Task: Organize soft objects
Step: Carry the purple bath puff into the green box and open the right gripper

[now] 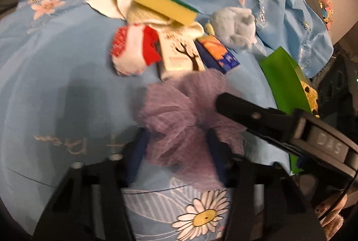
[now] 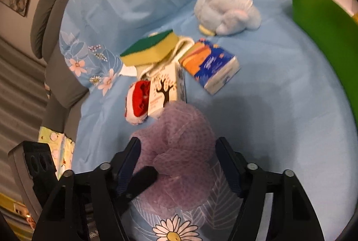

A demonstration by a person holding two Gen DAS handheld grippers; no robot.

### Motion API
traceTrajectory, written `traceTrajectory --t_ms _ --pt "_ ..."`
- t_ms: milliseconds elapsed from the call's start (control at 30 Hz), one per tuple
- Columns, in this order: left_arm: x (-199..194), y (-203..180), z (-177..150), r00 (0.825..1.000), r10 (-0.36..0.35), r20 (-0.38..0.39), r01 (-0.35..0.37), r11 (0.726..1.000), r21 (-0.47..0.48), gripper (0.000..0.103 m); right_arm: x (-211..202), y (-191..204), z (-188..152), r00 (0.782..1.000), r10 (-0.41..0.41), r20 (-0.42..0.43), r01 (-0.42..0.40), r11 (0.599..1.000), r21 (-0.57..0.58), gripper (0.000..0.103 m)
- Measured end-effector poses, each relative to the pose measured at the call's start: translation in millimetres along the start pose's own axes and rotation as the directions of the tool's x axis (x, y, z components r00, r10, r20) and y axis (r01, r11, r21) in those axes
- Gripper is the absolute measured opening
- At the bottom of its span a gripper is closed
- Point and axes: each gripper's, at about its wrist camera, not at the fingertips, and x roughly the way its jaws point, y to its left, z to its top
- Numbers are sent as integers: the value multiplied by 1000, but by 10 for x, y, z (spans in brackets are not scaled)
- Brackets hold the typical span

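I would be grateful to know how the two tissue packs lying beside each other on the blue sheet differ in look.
The cream tissue pack with a brown tree print is pale and plain, while the blue and orange tissue pack is brightly coloured. The cream pack touches the red and white sock and is partly hidden by the purple mesh bath pouf; the blue pack lies clear of both. Both are soft rectangular packs lying flat.

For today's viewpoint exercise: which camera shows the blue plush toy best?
The right wrist view: the blue plush toy lies whole and fairly sharp on the blue bedsheet. In the left wrist view it looks smaller and blurrier, near the picture's far side.
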Motion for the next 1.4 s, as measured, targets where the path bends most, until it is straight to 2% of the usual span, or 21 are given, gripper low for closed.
traceTrajectory --t_ms 67,100,167,233,300,467,600,700,800,833,900,967,1100,1167,1233,1300,1400 --pt "38 -8 5 1000 -29 -10 29 1000 -4 21 67 -1 -35 1000 6 -21 -5 1000 15 51" --pt "37 -36 5 999 -42 -7 42 999 7 18 97 -15 -41 999 9 -34 -9 1000 23 47" --pt "-19 -105 4 998 -57 19 56 998 39 13 157 -42 -60 998 16 -58 -14 999 38 33" --pt "-90 -196 20 997 -66 51 63 995 73 10 178 -30 -82 998 13 -69 -11 999 31 29" --pt "-171 -331 78 992 -89 87 79 991 110 10 112 0 -87 999 25 -42 -24 999 25 27" --pt "-354 -855 310 974 -174 146 137 963 234 10 -366 30 21 991 20 129 -23 1000 17 27" --pt "-335 -1457 580 957 -246 156 182 923 338 10 -863 -25 219 960 -48 276 42 999 30 27" --pt "-186 -1879 769 939 -317 130 242 883 401 10 -1253 -207 448 913 -105 395 76 993 87 27" --pt "69 -2181 890 928 -363 83 293 849 440 11 -1525 -488 652 881 -146 450 81 984 161 27" --pt "189 -2275 907 928 -369 55 308 840 448 10 -1619 -635 715 866 -172 470 86 976 199 27" --pt "390 -2418 920 931 -366 7 322 827 462 10 -1702 -817 762 850 -199 487 84 965 247 27" --pt "603 -2578 916 939 -343 -29 314 820 479 12 -1733 -1085 787 838 -227 496 76 949 305 27" --pt "889 -2711 909 948 -310 -77 308 822 478 11 -1690 -1521 802 855 -252 453 51 910 411 27" --pt "992 -2731 889 953 -287 -95 296 827 478 11 -1650 -1649 822 855 -300 424 91 890 447 27" --pt "1054 -2736 845 962 -255 -101 271 828 491 12 -1621 -1722 820 845 -359 396 144 867 478 27" --pt "1050 -2709 807 965 -243 -97 259 827 499 12 -1596 -1793 829 842 -390 373 177 852 492 27" --pt "1084 -2691 787 967 -232 -106 253 830 497 16 -1528 -1907 807 848 -414 330 203 830 520 27"
